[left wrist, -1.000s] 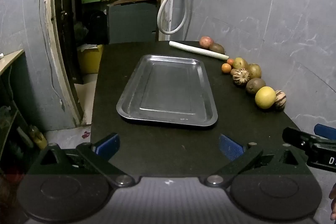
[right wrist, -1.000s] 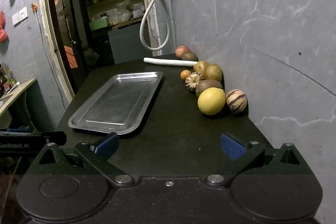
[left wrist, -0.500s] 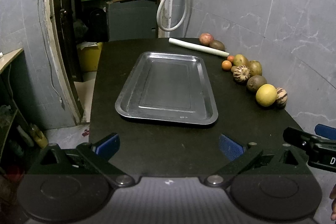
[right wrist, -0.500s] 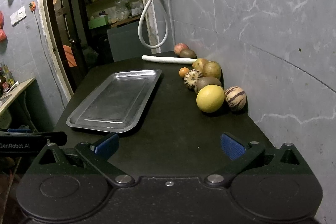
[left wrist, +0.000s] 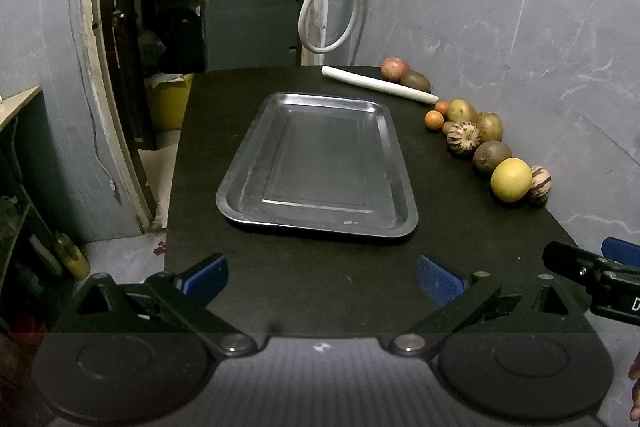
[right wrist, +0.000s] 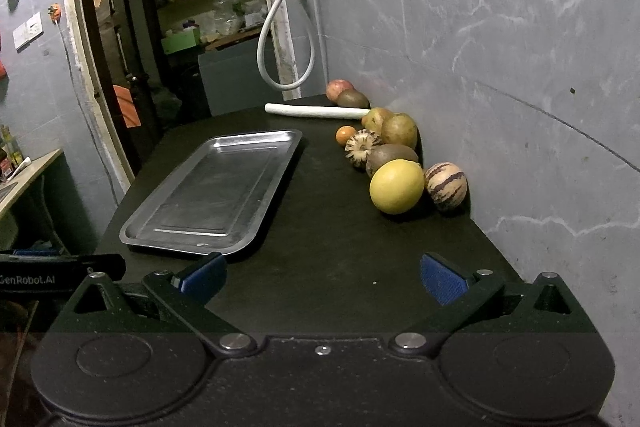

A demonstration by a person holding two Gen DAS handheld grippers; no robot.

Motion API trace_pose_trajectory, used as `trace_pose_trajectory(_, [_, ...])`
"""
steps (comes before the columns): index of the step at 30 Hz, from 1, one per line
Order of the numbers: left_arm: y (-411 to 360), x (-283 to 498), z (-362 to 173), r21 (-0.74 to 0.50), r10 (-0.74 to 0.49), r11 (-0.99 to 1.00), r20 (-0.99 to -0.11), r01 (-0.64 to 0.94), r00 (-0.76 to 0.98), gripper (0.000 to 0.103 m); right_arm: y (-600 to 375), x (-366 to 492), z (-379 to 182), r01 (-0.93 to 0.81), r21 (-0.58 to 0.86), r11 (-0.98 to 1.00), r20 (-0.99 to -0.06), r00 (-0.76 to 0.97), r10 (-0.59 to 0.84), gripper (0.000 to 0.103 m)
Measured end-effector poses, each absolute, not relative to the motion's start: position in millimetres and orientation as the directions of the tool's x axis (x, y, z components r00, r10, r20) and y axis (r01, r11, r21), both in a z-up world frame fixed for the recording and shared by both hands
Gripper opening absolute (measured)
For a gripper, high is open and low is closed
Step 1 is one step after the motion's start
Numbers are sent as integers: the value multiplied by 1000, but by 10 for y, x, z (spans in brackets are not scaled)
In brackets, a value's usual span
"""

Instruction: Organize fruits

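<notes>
1. Left tongs (left wrist: 322, 277) spread wide, blue pads (left wrist: 206, 273) well apart, gripping nothing, poised over the near edge of the black tabletop (left wrist: 312, 287).
2. Right tongs (right wrist: 324, 277) likewise spread, empty, over the same near edge, to the right of the tray.
3. Steel tray (left wrist: 248, 195) lying flat mid-tabletop, long side running away from the cameras, bare inside.
4. Right of the tray, against the grey wall (left wrist: 520, 47): a row of fruits, well apart from the tray's rim.
5. Nearest in that row: yellow round fruit (right wrist: 396, 186), touching a striped melon-like fruit (right wrist: 446, 185) on its wall side.
6. Just beyond the yellow one: brown fruit (right wrist: 390, 155), then a ribbed striped fruit (right wrist: 363, 148) on the tray side.
7. Farther along: two yellow-green fruits (right wrist: 399, 129) close together, with a small orange fruit (right wrist: 345, 135) on their tray side.
8. Beyond the tray's far right corner: white stick-like thing (left wrist: 378, 90) lying slantwise on the tabletop.
9. Behind the stick, at the tabletop's far end: reddish fruit (left wrist: 394, 69) beside a dark brown one (left wrist: 415, 81).
10. Above the far end of the tabletop: looped white hose (left wrist: 332, 3) hanging on the wall.
11. Left of the tray, past the tabletop: dark doorway (left wrist: 132, 39) with cluttered shelves behind.
</notes>
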State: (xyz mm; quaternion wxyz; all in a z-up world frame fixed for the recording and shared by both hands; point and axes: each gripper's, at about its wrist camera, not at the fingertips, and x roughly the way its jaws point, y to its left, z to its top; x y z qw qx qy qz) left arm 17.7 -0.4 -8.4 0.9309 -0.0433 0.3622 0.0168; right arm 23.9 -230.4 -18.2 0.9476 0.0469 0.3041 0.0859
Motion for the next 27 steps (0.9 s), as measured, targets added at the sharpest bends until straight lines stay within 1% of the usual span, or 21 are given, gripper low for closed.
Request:
trace_pose_trajectory(12, [101,472,-168,-89,-50,996,-711,-20,701,103,-2216,376,-258,-71,149,986,-602,784,147,102])
trace_pose_trajectory(20, [146,906,-169,-72,-127,991,-731,109,670,103,-2103,552,-310,52,162,985,-625,778,62,102])
trace_pose_trajectory(24, [158,1149,-159,-62,-184,977,-726,204,663,103,-2020,657,-345,135,155,979,-628,778,-8,102])
trace_pose_trajectory(27, [161,1339,-164,-83,-248,959,-715,273,653,103,-1946,722,-375,193,134,972,-625,778,-68,102])
